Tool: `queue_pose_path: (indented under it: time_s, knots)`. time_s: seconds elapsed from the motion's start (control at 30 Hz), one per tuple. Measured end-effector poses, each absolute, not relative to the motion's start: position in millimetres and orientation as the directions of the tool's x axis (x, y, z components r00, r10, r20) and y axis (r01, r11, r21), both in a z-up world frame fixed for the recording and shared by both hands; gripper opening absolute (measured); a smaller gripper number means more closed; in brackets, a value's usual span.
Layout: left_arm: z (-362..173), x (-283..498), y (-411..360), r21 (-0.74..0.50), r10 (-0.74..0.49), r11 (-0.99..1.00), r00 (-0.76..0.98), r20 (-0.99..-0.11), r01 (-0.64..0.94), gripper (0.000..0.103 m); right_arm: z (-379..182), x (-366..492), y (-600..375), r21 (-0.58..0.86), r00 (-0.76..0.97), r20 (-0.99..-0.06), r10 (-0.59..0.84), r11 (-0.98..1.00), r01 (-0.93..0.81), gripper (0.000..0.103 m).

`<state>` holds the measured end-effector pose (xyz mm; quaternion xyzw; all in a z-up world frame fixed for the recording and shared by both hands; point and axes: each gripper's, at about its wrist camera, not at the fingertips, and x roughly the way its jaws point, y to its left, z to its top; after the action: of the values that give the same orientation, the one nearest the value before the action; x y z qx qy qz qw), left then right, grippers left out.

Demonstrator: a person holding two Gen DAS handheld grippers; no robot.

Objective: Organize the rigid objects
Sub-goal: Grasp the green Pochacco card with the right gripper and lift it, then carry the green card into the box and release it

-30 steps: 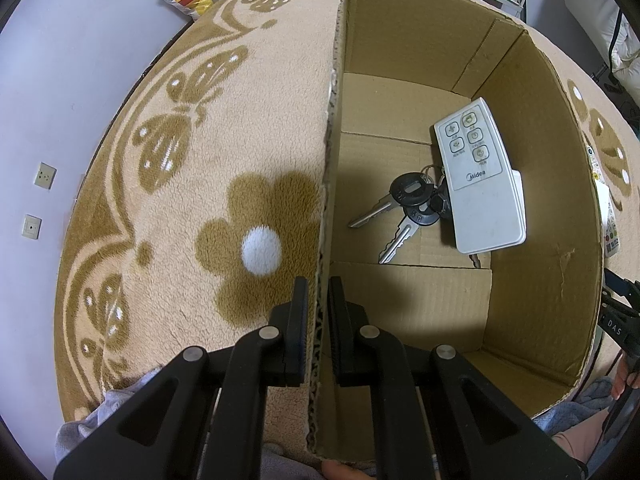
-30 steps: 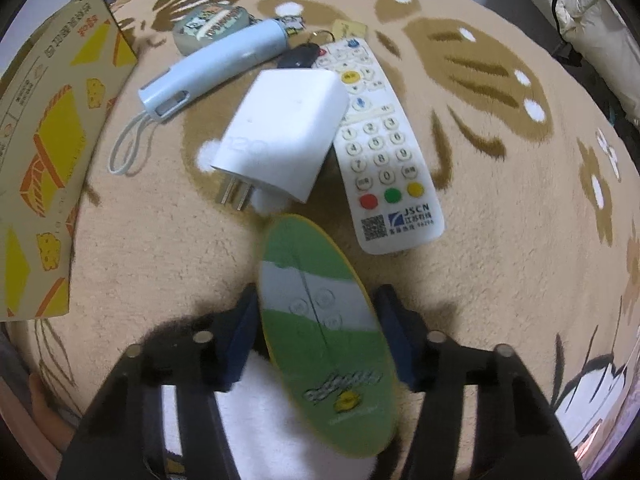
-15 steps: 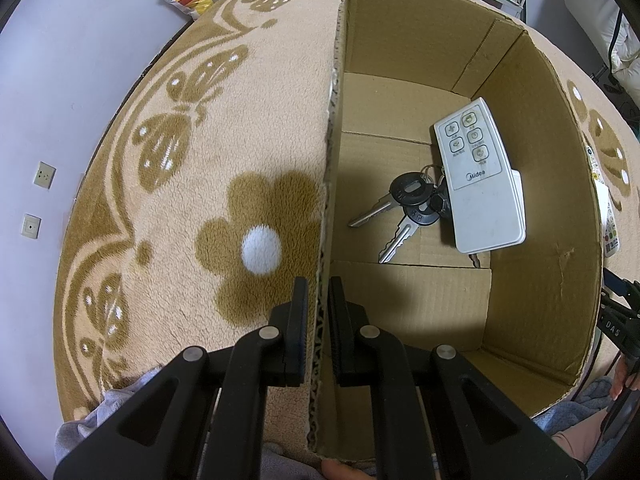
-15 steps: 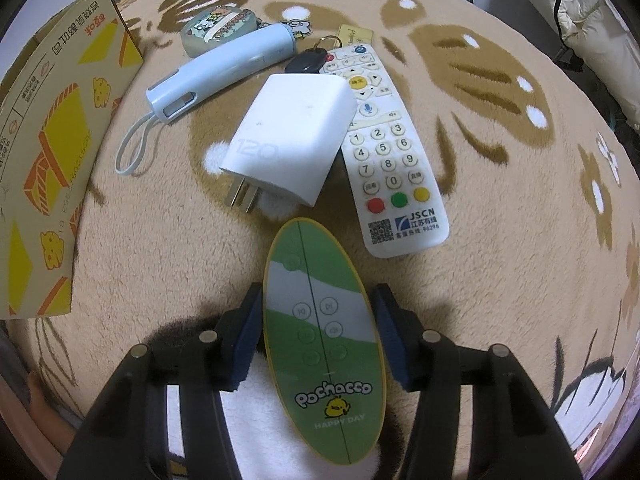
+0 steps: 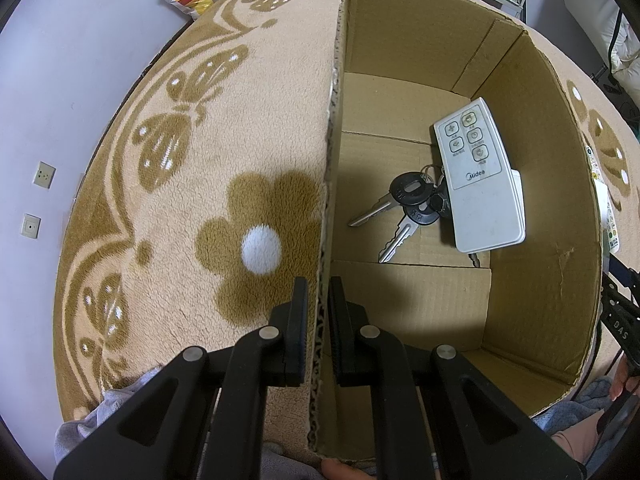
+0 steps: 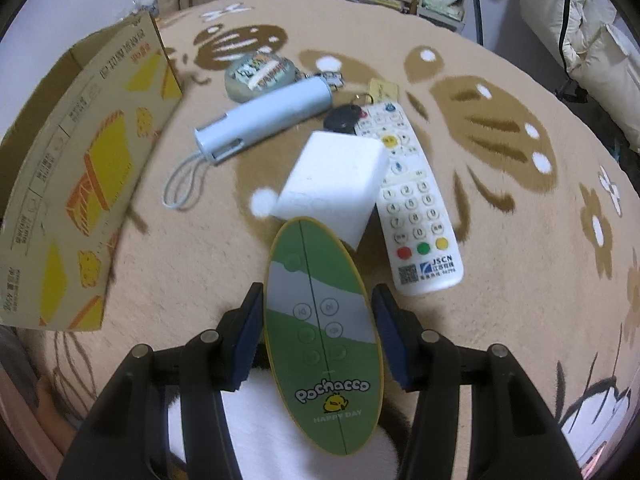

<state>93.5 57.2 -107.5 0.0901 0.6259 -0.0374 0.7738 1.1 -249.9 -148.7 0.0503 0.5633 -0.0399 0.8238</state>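
On a beige blanket (image 5: pixel 208 128) patterned with brown flowers and butterflies stands an open cardboard box (image 5: pixel 552 240). In the left wrist view, the left gripper (image 5: pixel 318 292) is clenched on the box's near left wall, one finger outside and one inside. On the box floor lies a white fan remote (image 5: pixel 482 184), and a bunch of black-headed keys (image 5: pixel 408 200) sits just left of it, partly tucked under its edge.

In the right wrist view, the same box (image 6: pixel 80 184) is at the left, printed with yellow and orange shapes. The right gripper (image 6: pixel 320 312) is grasping a green oval remote (image 6: pixel 322 336), raised above the blanket. Beyond it, spread on the blanket, are a long white remote (image 6: pixel 416 208) at right, a white charger (image 6: pixel 332 184) touching its left edge, a pale blue tube (image 6: pixel 264 120) with a cord loop farther left, a round grey-green case (image 6: pixel 260 74) at the far end, and a small black fob (image 6: pixel 342 118) between tube and long remote.
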Motion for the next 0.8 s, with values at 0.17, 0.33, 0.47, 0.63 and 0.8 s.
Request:
queue_pose_path:
  time_s: [0.17,0.33,0.47,0.63,0.8]
  knots:
    - [-107.5,93.4,57.3,0.091,0.054,0.981,0.214,-0.975,0.17,0.01,-134.8,2.4,-241.3,0.077,0.428,-0.903,0.028,0.992,0.098,0.058]
    - [-107.7,93.6,57.4,0.093,0.055,0.981,0.214,-0.975,0.171,0.01,-124.8,8.3,-229.6,0.082,0.466,-0.883,0.046,0.995,0.058,0.057]
    - [-107.5,93.4,57.1,0.092,0.055,0.981,0.214,-0.975,0.17,0.01,-116.6,12.0,-216.3,0.094,0.5,-0.864,0.061,0.995,0.041,0.057]
    - [-107.6,93.4,57.1,0.093,0.056,0.981,0.214,-0.975,0.17,0.009,-109.5,16.4,-205.6,0.103,0.534,-0.842,0.069,0.994,0.033,0.057]
    - [-107.7,93.5,57.3,0.093,0.055,0.981,0.214,-0.975,0.17,0.009,-104.0,24.1,-203.0,0.108,0.554,-0.83,0.063,0.993,0.049,0.057]
